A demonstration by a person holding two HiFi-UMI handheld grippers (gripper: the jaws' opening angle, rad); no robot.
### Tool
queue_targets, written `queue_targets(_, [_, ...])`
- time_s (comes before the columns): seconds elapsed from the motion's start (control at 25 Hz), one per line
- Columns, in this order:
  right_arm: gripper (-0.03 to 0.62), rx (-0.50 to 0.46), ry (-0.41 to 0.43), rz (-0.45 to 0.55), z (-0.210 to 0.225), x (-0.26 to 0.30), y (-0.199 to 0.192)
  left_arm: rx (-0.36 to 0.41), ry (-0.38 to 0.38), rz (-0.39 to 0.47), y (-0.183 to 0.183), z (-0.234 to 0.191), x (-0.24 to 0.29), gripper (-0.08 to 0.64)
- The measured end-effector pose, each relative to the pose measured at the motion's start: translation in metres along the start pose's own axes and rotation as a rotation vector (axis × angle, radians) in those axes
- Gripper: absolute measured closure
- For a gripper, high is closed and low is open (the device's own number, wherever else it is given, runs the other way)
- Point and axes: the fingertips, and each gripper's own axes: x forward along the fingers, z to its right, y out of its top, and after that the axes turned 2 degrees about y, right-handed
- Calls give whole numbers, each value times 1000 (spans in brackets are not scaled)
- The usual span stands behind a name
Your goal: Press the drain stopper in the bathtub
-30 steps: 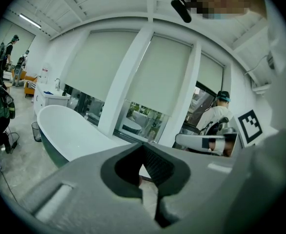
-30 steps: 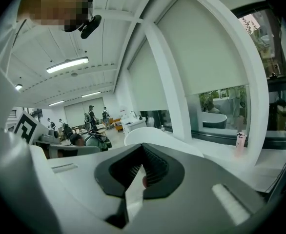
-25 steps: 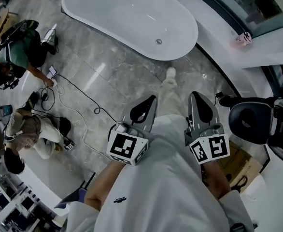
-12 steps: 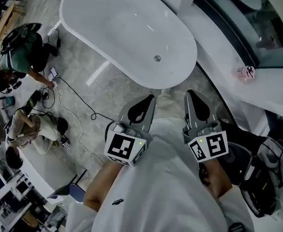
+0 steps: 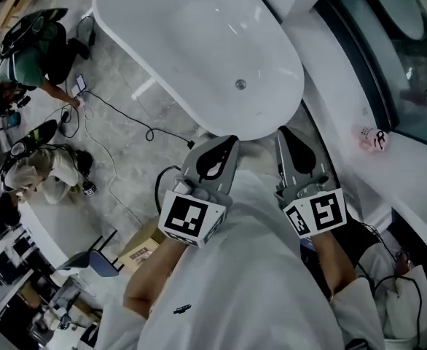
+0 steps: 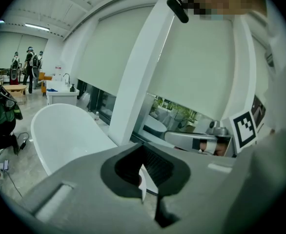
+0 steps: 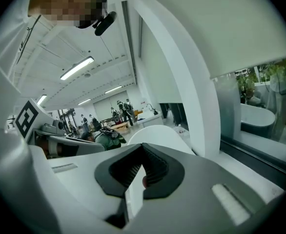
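The white oval bathtub [image 5: 199, 42] fills the top middle of the head view. Its small round metal drain stopper [image 5: 240, 84] sits on the tub floor near the closer end. My left gripper [image 5: 226, 143] and right gripper [image 5: 286, 134] are held side by side in front of my body. Their tips reach over the tub's near rim, short of the stopper. Both are shut with nothing between the jaws. The left gripper view shows the bathtub [image 6: 65, 130] beyond its shut jaws. The stopper is hidden in both gripper views.
Two people crouch on the marble floor at the left [image 5: 31, 57] [image 5: 35, 170], and a black cable [image 5: 126, 122] runs toward the tub. A cardboard box [image 5: 144, 248] and a chair [image 5: 97, 257] stand lower left. A window ledge holding a small bottle [image 5: 374, 138] runs along the right.
The view has moved forward and the tub's near end has come up to the gripper tips. Both grippers have stayed shut and side by side.
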Motion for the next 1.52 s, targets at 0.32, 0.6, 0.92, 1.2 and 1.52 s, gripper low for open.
queue_targets(0.32, [595,9,88,-95,19,73,-21,-66,15,-91,-21,-51,60,555])
queue_targets(0.6, [595,-18,118,-172,39,117,-56,-133,68,-113,-46,-92,89,555])
queue_targets(0.92, [589,-27,127,-207,71,174,-108,-170,89,-149,-93,-137,131,557])
queue_targets(1.2, [589,-8,126,-230,84,217,-147,-220,121,-152,-131,-176,155,556])
queue_targets(1.52, [589,33,97,-262,110,268,-214,-255,126,-213,-190,-223,197,557])
